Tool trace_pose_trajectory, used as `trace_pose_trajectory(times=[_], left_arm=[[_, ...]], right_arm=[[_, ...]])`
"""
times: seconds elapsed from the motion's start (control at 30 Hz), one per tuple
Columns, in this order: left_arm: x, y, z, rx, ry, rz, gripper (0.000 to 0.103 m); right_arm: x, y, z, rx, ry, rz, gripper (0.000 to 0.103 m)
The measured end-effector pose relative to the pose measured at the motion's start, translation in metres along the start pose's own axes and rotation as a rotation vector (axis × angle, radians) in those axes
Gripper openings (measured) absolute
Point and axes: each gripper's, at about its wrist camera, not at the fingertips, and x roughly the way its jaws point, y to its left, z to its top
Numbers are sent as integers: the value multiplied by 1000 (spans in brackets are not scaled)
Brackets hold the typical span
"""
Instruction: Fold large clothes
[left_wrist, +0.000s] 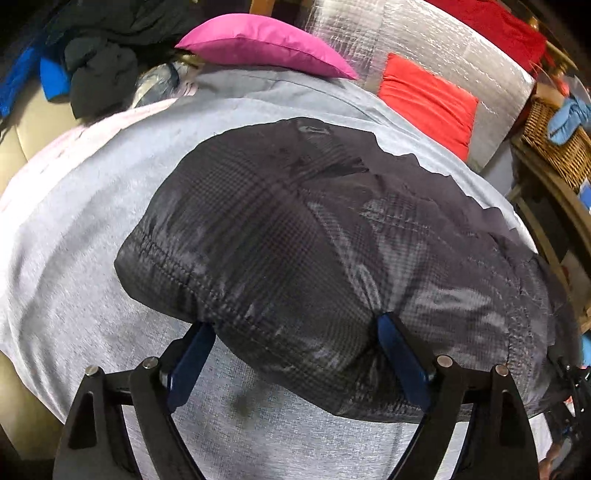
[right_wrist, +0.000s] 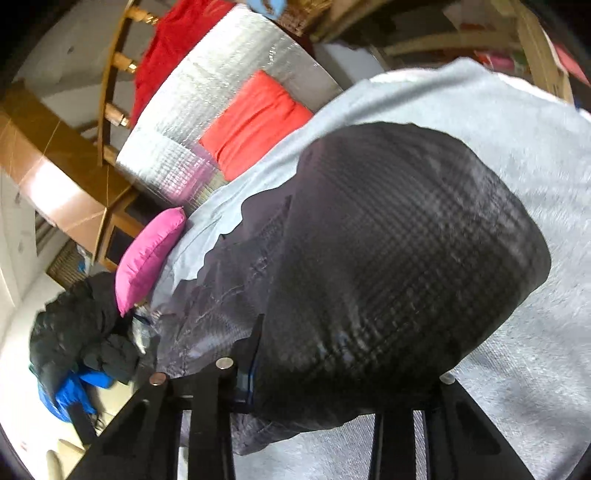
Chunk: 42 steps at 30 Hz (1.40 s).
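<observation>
Dark checked jacket (left_wrist: 314, 251): the left hand-held gripper (left_wrist: 295, 332) gapes wide, the right hand-held gripper (right_wrist: 332, 384) hides under cloth, so pinch firmly.

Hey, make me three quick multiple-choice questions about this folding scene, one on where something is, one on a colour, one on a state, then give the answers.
1. The dark checked garment lies on:
A a grey sheet
B a wooden floor
C a wicker basket

2. The pillow beyond the sheet is:
A green
B pink
C white

3. The left gripper is:
A open
B shut empty
C out of view

Answers: 1 A, grey cloth surrounds the garment. 2 B, clearly pink. 3 A, its blue fingers stand wide at the garment's near edge.
</observation>
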Motion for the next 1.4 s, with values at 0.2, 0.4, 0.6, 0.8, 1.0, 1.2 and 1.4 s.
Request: trace_pose_trajectory(times=[0.2,0.4,0.6,0.8,1.0,1.2,1.4], left_arm=[[-3,-3,-4,81,-36,44,89],[1,-2,1,89,-37,52,89],[-2,-1,1,95,-35,52,89],[-8,-3,-2,113,-44,60,88],[-28,6,-1,128,-34,72,88],[-37,64,19,-92,-7,-29,88],[9,86,20,-302,158,-219,88]], right_arm=[[7,-3,-11,-73,52,-100,36],[11,2,-8,-57,87,-125,66],[3,-7,-7,15,127,-84,70],[-5,-5,-11,11,122,-81,70],[-10,-13,-11,61,119,-59,70],[-4,-23,-9,119,135,-35,71],[8,-27,-5,168,108,-8,72]])
